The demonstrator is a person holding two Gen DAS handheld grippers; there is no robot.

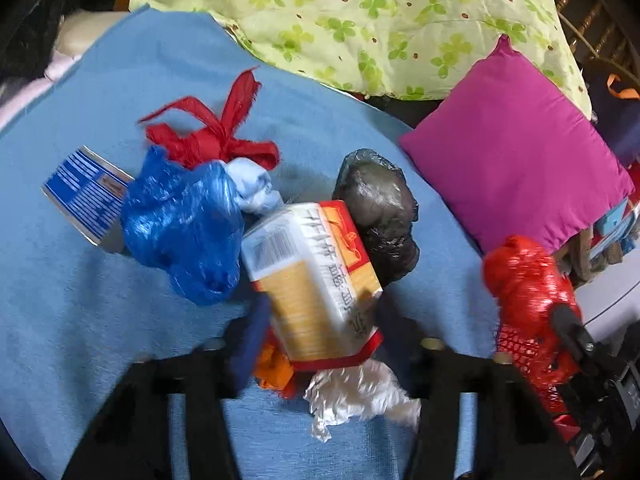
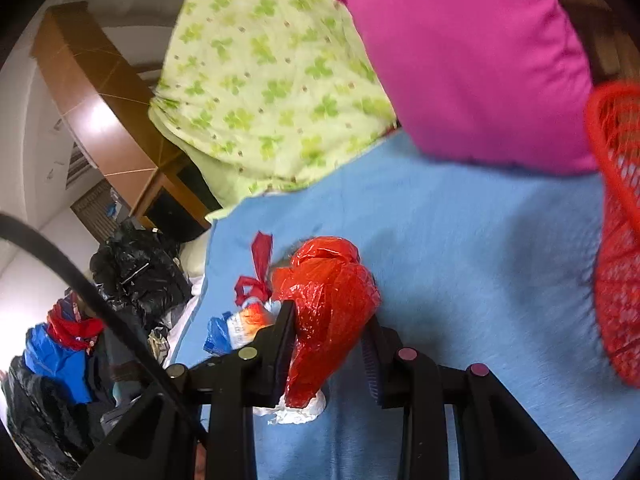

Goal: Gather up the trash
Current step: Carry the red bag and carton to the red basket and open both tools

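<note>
Item 1. Carton (image 1: 316,280), yellow and white with a red edge: lay on the blue blanket (image 1: 120,320) near its front edge, in the middle of the litter. The left tongs (image 1: 320,316) straddled it, one finger at each side. The jaws stood partly drawn in; whether the pads already pressed the carton could not be told through the blur. Judged the next piece to be lifted.

Item 2. Red plastic bag (image 2: 328,300), crumpled: pinched in the closed right tongs (image 2: 332,332) and held clear of the blanket. Judged to be on its way to the red mesh basket (image 2: 616,240) at the blanket's right edge, the likely bin.

Item 3. Blue plastic bag (image 1: 180,224), touching the carton's left side; loose.

Item 4. Black plastic bag (image 1: 380,208), against the carton's far right side; loose.

Item 5. Red ribbon scrap (image 1: 216,136), beyond the blue bag; loose.

Item 6. White crumpled paper (image 1: 360,396), at the front edge, under the carton's near end.

Item 7. Blue-and-white box (image 1: 86,196), toward the left edge.

Item 8. Magenta cushion (image 1: 520,160), far right corner; not trash.
</note>
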